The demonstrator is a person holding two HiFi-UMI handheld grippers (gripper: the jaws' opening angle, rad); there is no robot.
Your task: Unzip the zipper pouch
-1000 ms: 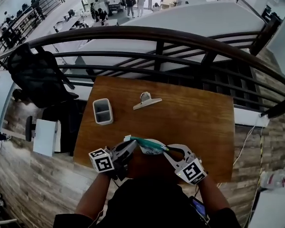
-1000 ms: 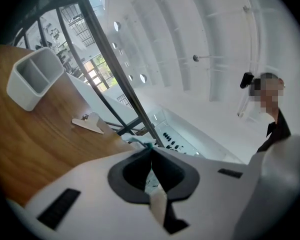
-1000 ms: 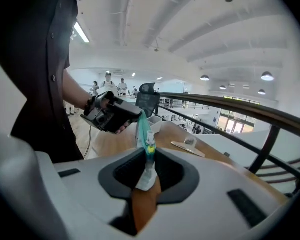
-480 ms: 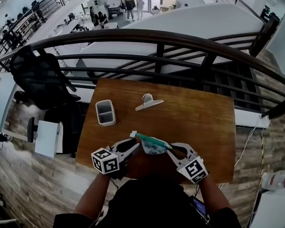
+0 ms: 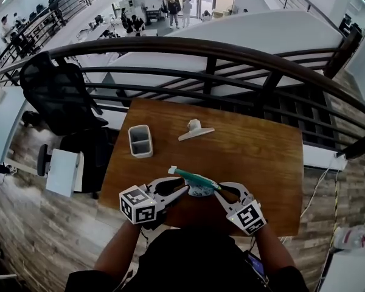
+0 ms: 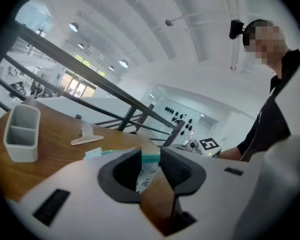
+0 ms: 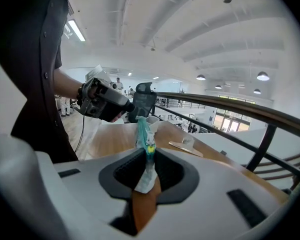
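The zipper pouch (image 5: 196, 185) hangs low in the centre of the head view, held off the wooden table (image 5: 255, 157) near its lower edge, with its teal zipper band running from upper left to lower right. Its right end is pinched between the pads of the right gripper (image 7: 148, 164), whose jaws are clamped on the band just below a small yellow-green piece that may be the slider. At the pouch's left the left gripper (image 6: 151, 166) has just been opening. Its jaws stand apart, and the teal edge and printed body show in the gap between them with neither pad pressing. The step in hand looks like a re-grip. To do it well, the right gripper should hold the pouch steady and taut while the left finds the pull. It should close on that alone, not on the fabric, and then draw along the line of the band. Farther up the frame, well apart, lie a grey two-compartment holder (image 5: 140, 141) and a clip (image 5: 196, 130).
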